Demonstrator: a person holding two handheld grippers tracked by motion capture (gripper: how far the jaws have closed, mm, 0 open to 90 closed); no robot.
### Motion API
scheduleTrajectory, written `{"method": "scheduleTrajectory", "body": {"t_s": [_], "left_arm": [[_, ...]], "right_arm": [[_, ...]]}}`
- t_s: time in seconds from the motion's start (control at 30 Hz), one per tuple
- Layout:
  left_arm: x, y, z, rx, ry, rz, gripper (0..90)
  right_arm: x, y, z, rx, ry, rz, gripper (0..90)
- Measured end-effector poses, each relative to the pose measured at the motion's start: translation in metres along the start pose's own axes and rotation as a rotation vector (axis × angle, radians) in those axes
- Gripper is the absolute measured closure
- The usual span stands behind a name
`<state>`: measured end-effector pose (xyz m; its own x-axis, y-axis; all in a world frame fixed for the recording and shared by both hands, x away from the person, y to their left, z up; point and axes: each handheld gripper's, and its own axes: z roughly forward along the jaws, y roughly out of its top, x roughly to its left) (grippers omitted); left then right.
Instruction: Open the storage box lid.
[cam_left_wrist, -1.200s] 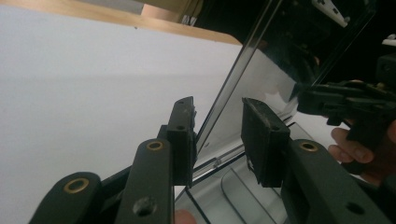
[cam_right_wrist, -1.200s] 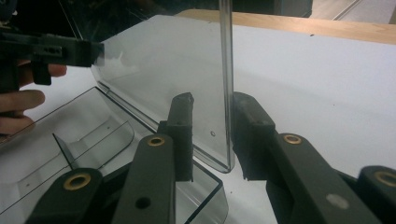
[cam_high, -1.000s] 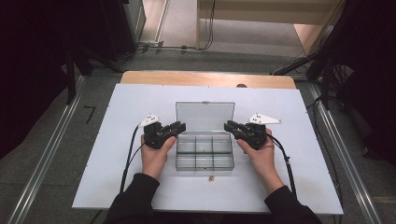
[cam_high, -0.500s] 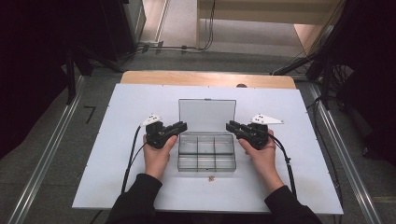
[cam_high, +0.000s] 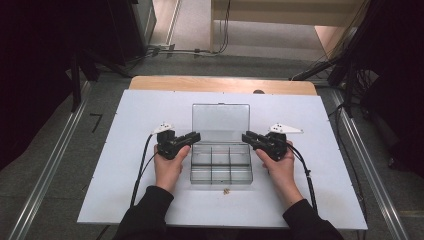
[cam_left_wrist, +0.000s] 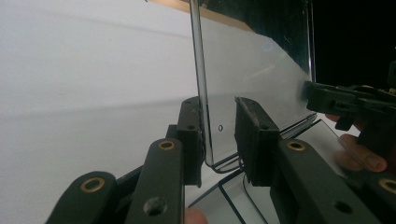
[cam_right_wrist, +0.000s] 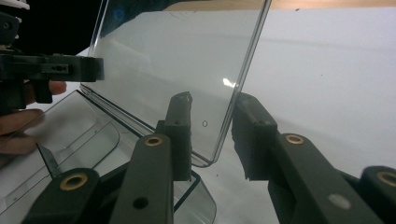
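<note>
Since half a second ago, I see my left tool (cam_high: 194, 136) has crept a little toward the hinge corner of the clear plastic compartment box (cam_high: 220, 167), which sits mid-way across the white tabletop (cam_high: 125, 150), its transparent hinged lid (cam_high: 220, 122) open and standing up at the back. The right tool (cam_high: 247, 137) and the box look unmoved.

In the left gripper view, the left tool's (cam_left_wrist: 218, 135) jaws are parted and straddle the lid's left edge (cam_left_wrist: 201, 93); one jaw seems to touch the plastic, the other stands apart (I would not call it a grip). In the right gripper view, the right tool (cam_right_wrist: 212, 133) is likewise released, its jaws on either side of the lid's right edge (cam_right_wrist: 243, 84) with gaps on both sides.

A small tan speck (cam_high: 226, 190) lies on the tabletop just in front of the box; I cannot tell what it is. Whether the compartments hold anything is hard to make out.
</note>
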<state>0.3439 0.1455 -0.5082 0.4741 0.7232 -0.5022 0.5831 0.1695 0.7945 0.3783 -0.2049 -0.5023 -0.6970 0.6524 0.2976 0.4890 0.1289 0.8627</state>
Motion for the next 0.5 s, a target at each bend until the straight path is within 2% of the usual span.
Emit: {"method": "scheduleTrajectory", "body": {"t_s": [0.27, 0.5], "left_arm": [[0.0036, -0.0006, 0.0027, 0.032, -0.01, -0.038, 67.8], [0.0033, -0.0009, 0.0031, 0.041, -0.008, -0.043, 65.9]], "right_arm": [[-0.005, -0.0017, 0.0009, 0.027, 0.023, 0.065, 64.0], [-0.0071, -0.002, 0.0012, 0.037, 0.037, 0.093, 63.6]]}}
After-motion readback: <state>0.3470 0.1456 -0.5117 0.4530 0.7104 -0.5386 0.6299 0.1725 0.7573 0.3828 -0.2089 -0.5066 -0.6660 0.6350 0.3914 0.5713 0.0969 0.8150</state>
